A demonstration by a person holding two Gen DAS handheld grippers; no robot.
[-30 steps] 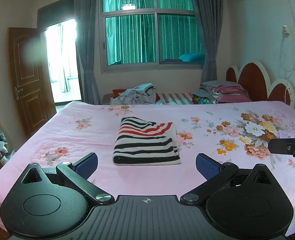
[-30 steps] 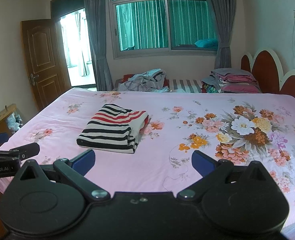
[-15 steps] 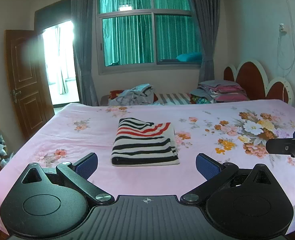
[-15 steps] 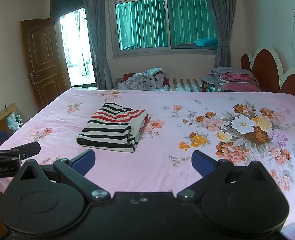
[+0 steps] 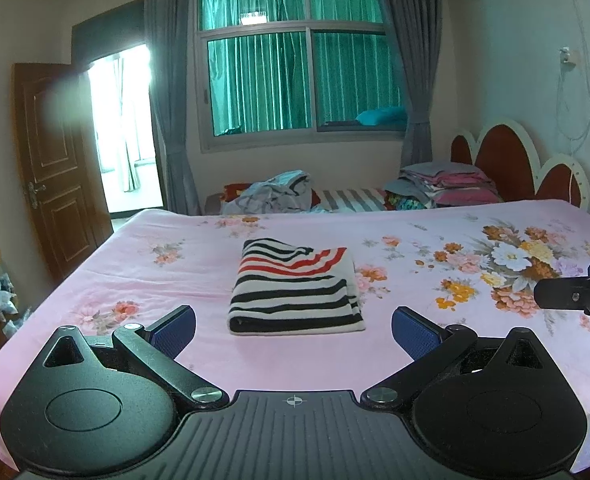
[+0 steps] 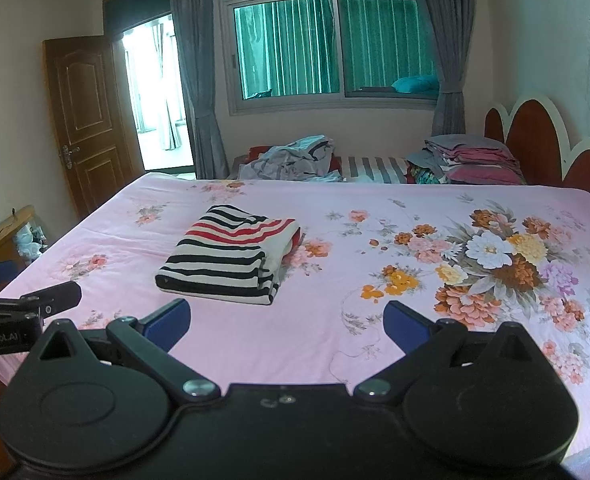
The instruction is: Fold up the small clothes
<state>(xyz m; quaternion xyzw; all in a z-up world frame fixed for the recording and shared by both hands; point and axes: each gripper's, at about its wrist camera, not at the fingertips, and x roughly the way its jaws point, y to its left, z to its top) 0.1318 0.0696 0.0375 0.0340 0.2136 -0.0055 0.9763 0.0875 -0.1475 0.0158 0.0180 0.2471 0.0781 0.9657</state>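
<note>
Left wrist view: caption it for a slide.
Folded striped garment lies on the floral bedsheet beyond the open left gripper.

We saw the folded garment (image 5: 295, 288) lying on the bed (image 5: 415, 344), left of the middle and apart from every edge. The left gripper (image 5: 293, 326) was at the near edge of the bed, directly before the garment, and the right gripper (image 6: 287, 324) was beside it on the right; neither touched the cloth. Behind the far edge a loose heap of clothes (image 5: 273, 196) lay on the left and a stack of folded bedding (image 5: 447, 188) on the right. The headboard (image 5: 519, 172) stood at the far right, the door (image 5: 59, 176) at the far left, and the window (image 5: 299, 76) behind the heap.
</note>
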